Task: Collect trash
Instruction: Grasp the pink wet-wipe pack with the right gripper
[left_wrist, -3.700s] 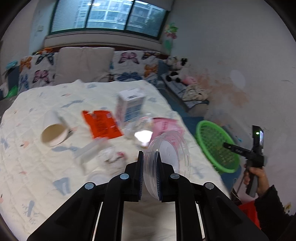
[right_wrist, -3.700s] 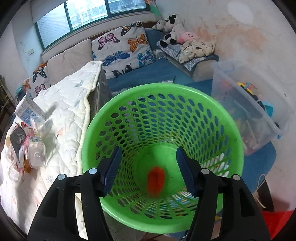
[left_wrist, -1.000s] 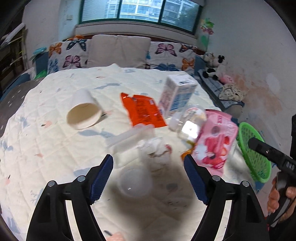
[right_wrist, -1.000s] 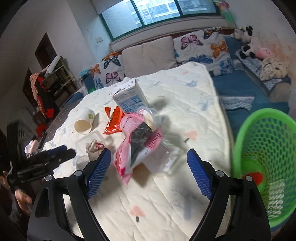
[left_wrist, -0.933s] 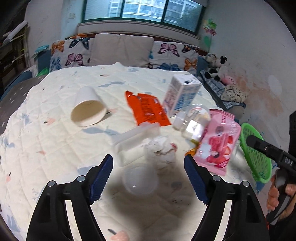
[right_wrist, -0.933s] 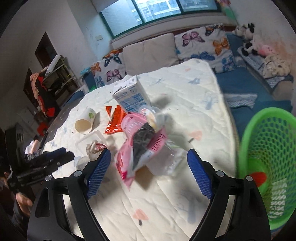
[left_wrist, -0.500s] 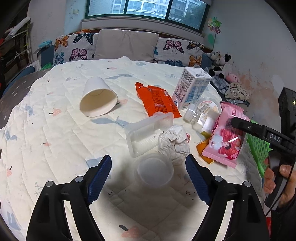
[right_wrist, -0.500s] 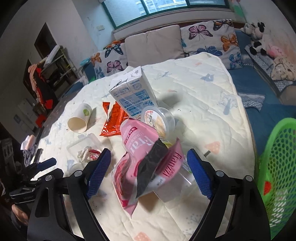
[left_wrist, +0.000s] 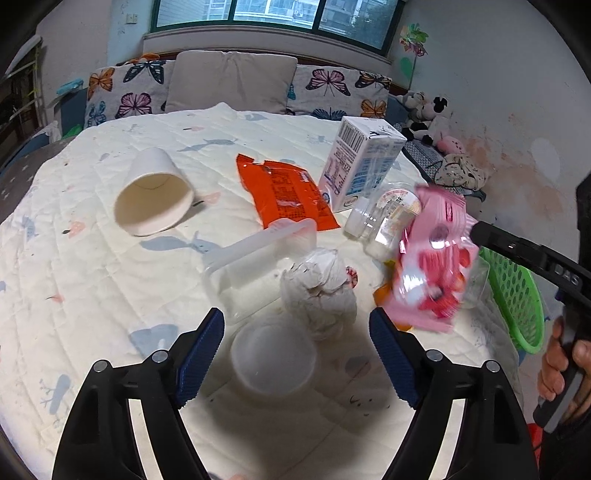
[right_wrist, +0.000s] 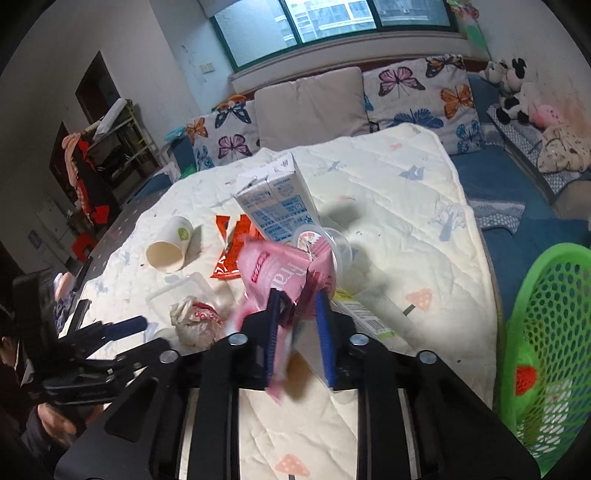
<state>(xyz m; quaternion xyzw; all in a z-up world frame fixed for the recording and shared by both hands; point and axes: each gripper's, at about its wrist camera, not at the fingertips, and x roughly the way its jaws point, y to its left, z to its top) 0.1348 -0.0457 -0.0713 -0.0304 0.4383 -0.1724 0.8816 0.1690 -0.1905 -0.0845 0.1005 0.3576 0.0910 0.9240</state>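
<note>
My right gripper (right_wrist: 297, 336) is shut on a pink snack bag (right_wrist: 280, 273), also seen lifted and blurred in the left wrist view (left_wrist: 432, 266). My left gripper (left_wrist: 295, 350) is open and empty above a clear round lid (left_wrist: 273, 360), with a crumpled paper ball (left_wrist: 319, 295) just beyond. A clear plastic box (left_wrist: 255, 258), an orange wrapper (left_wrist: 284, 194), a paper cup (left_wrist: 153, 201), a milk carton (left_wrist: 364, 162) and a small clear tub (left_wrist: 388, 216) lie on the bed. The green basket (right_wrist: 546, 332) stands right of the bed.
The bed quilt (left_wrist: 74, 277) bears the litter. Butterfly cushions (left_wrist: 229, 81) line the far side. Plush toys (right_wrist: 517, 92) sit at the back right. The basket holds a red item (right_wrist: 524, 376). A person's hand (left_wrist: 561, 365) holds the right gripper.
My right gripper has closed on the pink snack bag and lifted it. My left gripper has moved closer to the clear lid and stays open.
</note>
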